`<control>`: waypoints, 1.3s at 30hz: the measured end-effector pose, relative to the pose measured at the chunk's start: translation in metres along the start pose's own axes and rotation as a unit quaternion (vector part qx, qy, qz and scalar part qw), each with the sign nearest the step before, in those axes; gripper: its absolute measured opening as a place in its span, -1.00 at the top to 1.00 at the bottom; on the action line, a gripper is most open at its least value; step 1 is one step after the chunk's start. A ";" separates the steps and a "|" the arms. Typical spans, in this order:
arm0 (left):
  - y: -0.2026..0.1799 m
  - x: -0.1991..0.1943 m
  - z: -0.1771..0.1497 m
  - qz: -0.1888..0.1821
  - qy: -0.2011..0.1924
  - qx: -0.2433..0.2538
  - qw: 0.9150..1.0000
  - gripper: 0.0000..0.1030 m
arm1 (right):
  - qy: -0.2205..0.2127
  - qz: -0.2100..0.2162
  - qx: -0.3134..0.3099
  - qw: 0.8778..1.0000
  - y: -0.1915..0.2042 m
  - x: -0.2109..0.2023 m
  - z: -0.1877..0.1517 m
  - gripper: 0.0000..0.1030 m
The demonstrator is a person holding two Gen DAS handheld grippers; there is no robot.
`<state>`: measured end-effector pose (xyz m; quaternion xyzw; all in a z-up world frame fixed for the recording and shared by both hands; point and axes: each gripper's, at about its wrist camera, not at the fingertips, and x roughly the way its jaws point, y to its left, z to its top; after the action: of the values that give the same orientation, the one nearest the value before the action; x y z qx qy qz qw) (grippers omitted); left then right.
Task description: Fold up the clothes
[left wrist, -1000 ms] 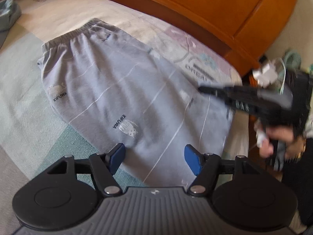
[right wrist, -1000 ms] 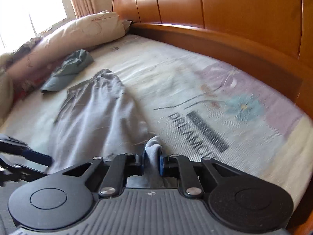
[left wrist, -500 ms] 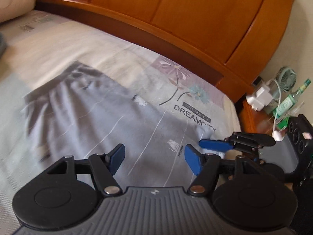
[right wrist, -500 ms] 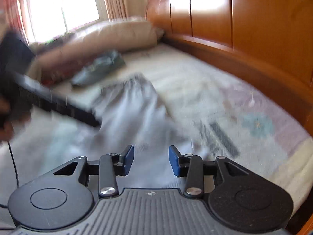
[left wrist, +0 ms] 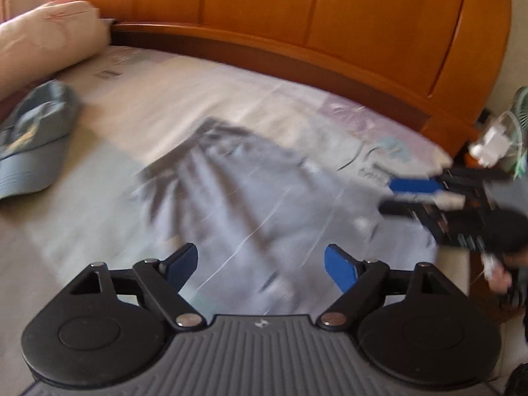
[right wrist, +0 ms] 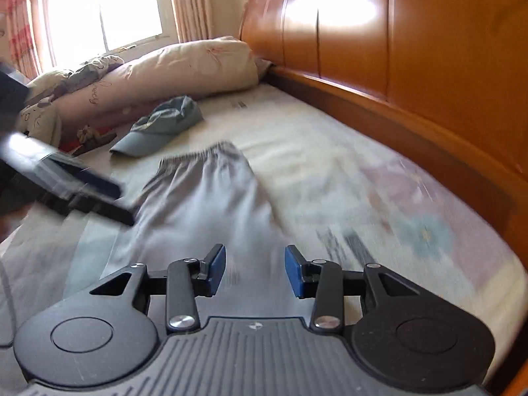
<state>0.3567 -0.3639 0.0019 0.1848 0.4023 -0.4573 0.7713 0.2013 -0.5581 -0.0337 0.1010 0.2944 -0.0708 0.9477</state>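
Note:
Grey trousers (left wrist: 250,198) lie folded lengthwise on the bed, waistband toward the pillow; they show blurred in the right wrist view (right wrist: 204,204). My left gripper (left wrist: 260,257) hovers above the near part of the cloth. Its jaws are opening and nothing is between them. My right gripper (right wrist: 255,260) is open over the trousers' near end, with its pads clear of the fabric. Each gripper appears in the other's view: the right gripper (left wrist: 396,194) at the right, and the left gripper (right wrist: 115,201) at the left.
A grey-blue cap (left wrist: 29,151) (right wrist: 161,125) lies beyond the waistband, next to a beige pillow (left wrist: 43,43) (right wrist: 165,69). The wooden headboard (left wrist: 330,16) (right wrist: 396,49) runs along the far side. A white plug (left wrist: 491,145) and a fan sit past the bed's right corner.
My right gripper let go of the trousers' end and opened. Both grippers lifted away from the cloth and tilted up. The left jaws spread wider.

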 end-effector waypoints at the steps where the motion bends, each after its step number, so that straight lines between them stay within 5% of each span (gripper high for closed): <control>1: 0.005 -0.003 -0.007 0.012 0.005 -0.004 1.000 -0.65 | 0.005 0.008 0.002 1.000 -0.001 0.011 0.003 0.12; 7: 0.029 -0.038 -0.058 0.092 0.026 -0.011 0.995 -0.66 | 0.037 0.001 0.017 0.999 -0.010 0.050 0.006 0.12; 12: 0.046 -0.070 -0.099 0.122 0.022 -0.058 0.991 -0.76 | 0.035 0.012 -0.027 0.999 0.014 0.054 0.020 -0.10; 15: 0.055 -0.081 -0.115 0.148 0.016 -0.102 0.984 -0.76 | 0.059 0.020 -0.061 0.996 0.029 0.075 0.018 -0.12; 21: 0.059 -0.108 -0.140 0.198 0.000 -0.148 0.969 -0.76 | 0.037 0.034 -0.029 0.998 0.033 0.062 0.033 -0.29; 23: 0.057 -0.115 -0.146 0.206 -0.007 -0.155 0.966 -0.76 | 0.047 0.030 -0.042 0.998 0.041 0.068 0.033 -0.68; 28: 0.047 -0.131 -0.160 0.208 -0.032 -0.180 0.961 -0.76 | 0.084 0.019 -0.080 0.993 0.060 0.089 0.031 -0.72; 32: 0.041 -0.139 -0.167 0.210 -0.046 -0.187 0.959 -0.79 | 0.041 0.029 -0.097 0.994 0.076 0.091 0.063 -0.72; 39: 0.036 -0.153 -0.178 0.230 -0.057 -0.190 0.953 -0.79 | 0.088 -0.009 -0.110 0.990 0.083 0.185 0.083 -0.76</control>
<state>0.2679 -0.1438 0.0120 0.0959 0.3835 -0.1920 0.8983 0.4136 -0.5112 -0.0600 -0.0006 0.3838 -0.0373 0.9227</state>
